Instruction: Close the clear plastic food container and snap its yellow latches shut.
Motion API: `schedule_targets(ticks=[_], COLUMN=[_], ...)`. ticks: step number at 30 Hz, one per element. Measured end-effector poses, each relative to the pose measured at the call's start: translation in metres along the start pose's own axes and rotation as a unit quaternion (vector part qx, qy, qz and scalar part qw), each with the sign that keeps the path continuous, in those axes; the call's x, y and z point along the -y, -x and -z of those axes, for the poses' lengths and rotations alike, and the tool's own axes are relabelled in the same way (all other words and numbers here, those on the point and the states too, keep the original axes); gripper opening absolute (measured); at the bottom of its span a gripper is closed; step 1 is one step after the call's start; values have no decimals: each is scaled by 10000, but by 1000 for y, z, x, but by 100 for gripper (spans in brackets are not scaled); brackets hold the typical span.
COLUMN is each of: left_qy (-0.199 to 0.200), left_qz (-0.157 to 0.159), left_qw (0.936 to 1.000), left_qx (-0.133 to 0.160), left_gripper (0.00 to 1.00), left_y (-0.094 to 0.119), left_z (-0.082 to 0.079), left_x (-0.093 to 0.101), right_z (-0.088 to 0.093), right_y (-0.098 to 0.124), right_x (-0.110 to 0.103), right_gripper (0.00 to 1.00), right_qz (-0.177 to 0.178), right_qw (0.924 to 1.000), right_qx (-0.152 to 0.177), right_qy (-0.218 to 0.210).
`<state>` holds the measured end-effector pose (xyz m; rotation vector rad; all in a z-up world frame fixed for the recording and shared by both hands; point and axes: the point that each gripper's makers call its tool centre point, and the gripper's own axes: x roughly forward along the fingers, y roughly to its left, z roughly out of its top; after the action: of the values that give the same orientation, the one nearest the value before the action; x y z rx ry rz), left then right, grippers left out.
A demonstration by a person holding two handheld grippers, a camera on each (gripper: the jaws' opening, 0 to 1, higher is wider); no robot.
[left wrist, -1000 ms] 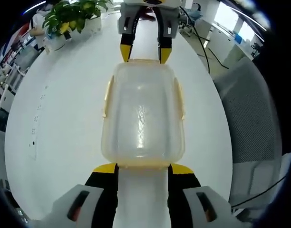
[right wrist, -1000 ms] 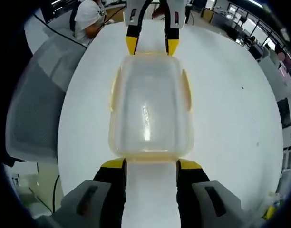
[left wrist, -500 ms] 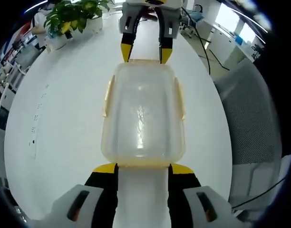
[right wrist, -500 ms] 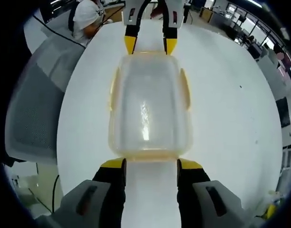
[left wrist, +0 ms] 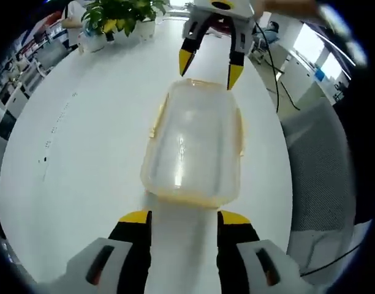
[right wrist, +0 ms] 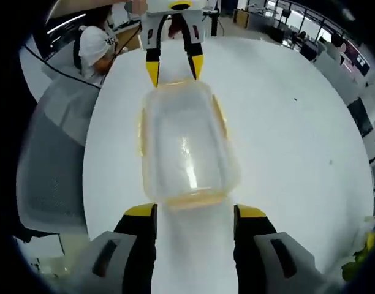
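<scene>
We are facing the clear rectangular plastic food container on the round white table, both grippers standing open, empty; potted green plant behind.

Colours: clear box, yellow trim, white table.

Food container clear and frosted, its body tinted pale yellow; latches yellow along both long sides, and a yellow band along each short end. Table plain white, with a few small dark specks near one edge. Left gripper has black jaws with yellow tips and a grey-white body with orange slots. Right gripper is coloured the same: black, yellow-tipped, grey-white behind. Potted plant at the far edge of the table has green leaves with yellow among them, in a white pot. Chair beside the table is grey mesh.
</scene>
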<state>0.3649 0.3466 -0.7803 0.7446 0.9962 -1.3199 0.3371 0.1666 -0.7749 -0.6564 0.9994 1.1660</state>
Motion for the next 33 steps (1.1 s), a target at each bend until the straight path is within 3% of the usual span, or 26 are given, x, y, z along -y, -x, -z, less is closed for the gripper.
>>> schedule_targets(ticks=[5,8,14,21,24,28,32,33], left_qy=[621,939,1546,2495,2910,2905,3217,3386], left_qz=[-21,-1,59,135,327,200,173,201], left_qw=[9979,9946,9859,9609,9458,9476,9361,9294], left_qx=[184,433,641,1191,1408,1318,1411,1454], left_gripper=[36,36,36,36,34,34,34,34], left_y=[4,7,7,7,7,4,-2,-4], left_z=[4,2,8,0,-6,-2,-3,-4], left_x=[-3,-1,2,1,5,10,10,11], right_z=[-5,-8,-5,-4,-4,-3,-3,-3], right_y=[5,7,8,5,5,2,-2,-2], right_x=[4,7,8,2,2,2,-2,-2], right_gripper=[47,47,47,47,47,46,43,42], right_qz=[48,93,167,102,80,110,66,62], right_qw=[9987,9968,9931,9839,9782,9746,9675,9659], right_qx=[210,361,461,686,810,829,864,886], right_qy=[-457,-711,-1069,-1649,-1912,-2079,-2377,-2431])
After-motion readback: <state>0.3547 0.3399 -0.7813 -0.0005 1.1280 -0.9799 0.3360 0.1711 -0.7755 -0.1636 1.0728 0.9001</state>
